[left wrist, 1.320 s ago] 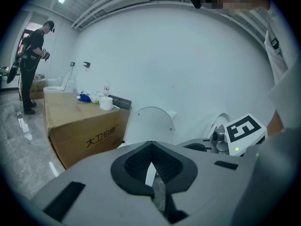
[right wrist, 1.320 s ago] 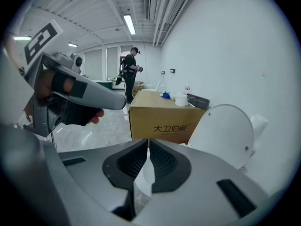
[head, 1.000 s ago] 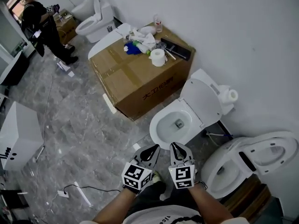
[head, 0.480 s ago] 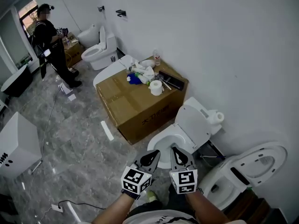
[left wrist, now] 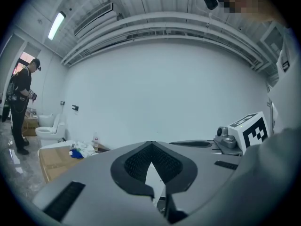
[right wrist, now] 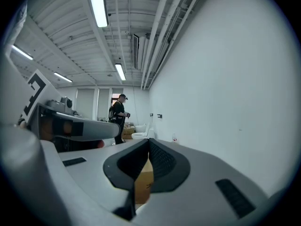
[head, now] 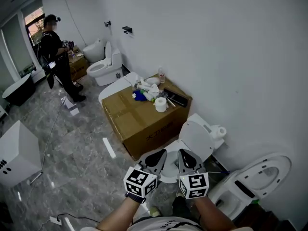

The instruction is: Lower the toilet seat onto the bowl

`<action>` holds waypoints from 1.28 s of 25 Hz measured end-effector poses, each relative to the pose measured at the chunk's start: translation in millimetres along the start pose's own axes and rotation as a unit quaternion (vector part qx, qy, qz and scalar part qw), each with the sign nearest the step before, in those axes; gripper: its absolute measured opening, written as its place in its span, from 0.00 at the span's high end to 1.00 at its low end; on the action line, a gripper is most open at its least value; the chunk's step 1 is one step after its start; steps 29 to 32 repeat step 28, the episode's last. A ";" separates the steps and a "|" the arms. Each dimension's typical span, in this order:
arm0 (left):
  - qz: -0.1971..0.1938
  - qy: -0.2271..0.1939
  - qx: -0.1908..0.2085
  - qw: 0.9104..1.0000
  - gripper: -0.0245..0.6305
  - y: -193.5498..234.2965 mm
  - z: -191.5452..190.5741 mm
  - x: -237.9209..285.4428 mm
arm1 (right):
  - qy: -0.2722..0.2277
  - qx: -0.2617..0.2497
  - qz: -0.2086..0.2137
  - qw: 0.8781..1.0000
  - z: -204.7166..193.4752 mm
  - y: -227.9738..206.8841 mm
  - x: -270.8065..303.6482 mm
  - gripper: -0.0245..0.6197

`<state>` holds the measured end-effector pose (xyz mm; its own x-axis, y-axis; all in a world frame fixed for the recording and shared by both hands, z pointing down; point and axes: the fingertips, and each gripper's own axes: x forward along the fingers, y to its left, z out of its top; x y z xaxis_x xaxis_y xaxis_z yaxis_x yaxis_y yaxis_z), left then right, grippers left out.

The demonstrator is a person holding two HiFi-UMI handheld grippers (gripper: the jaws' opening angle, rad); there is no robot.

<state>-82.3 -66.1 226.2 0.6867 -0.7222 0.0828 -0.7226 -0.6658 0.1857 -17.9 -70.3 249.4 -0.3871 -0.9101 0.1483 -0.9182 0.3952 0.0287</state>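
Bathroom showroom, seen from the head view.

- Left gripper (head: 156, 157): held level in the left hand, fingers pressed together at the tips, nothing between them. Marker cube facing up.
- Right gripper (head: 185, 157): just beside the left, in the right hand, fingers pressed together, nothing pinched.
- Toilet (head: 208, 124): white, against the white wall (head: 231, 57), directly beyond both sets of fingertips.
- Lid (head: 197, 137): standing upright, leaning back toward the wall.
- Bowl (head: 168, 173): largely hidden behind the two grippers, only a white patch showing between them.
- Toilet seat: part of this same toilet, ahead of the grippers and untouched by either. Cannot tell whether raised against the lid or lying on the bowl.
- Paper roll (head: 220, 131): resting on the back of the toilet, beside the lid.
- Cardboard box (head: 139, 121): large, on the floor (head: 82, 138), left of the toilet. Bearing a second paper roll (head: 160, 104), white and blue rags (head: 144, 91), a small bottle (head: 161, 75) and a black flat item (head: 176, 98).
- Second toilet (head: 252, 177): at lower right, lid up.
- Third toilet (head: 102, 64): far down the wall.
- Person (head: 57, 57): in dark clothes, standing near the third toilet.
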 end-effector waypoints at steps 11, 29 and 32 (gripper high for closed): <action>0.008 -0.024 0.007 1.000 0.95 0.2 22.6 -0.8 | -0.016 -0.010 -0.004 1.000 23.2 -6.1 -4.6 0.94; 0.018 -0.032 0.003 0.999 0.95 8.6 22.4 -8.1 | -0.013 -0.021 -0.002 1.000 18.1 4.9 -0.1 0.94; 0.018 -0.032 0.003 0.999 0.95 8.6 22.4 -8.1 | -0.013 -0.021 -0.002 1.000 18.1 4.9 -0.1 0.94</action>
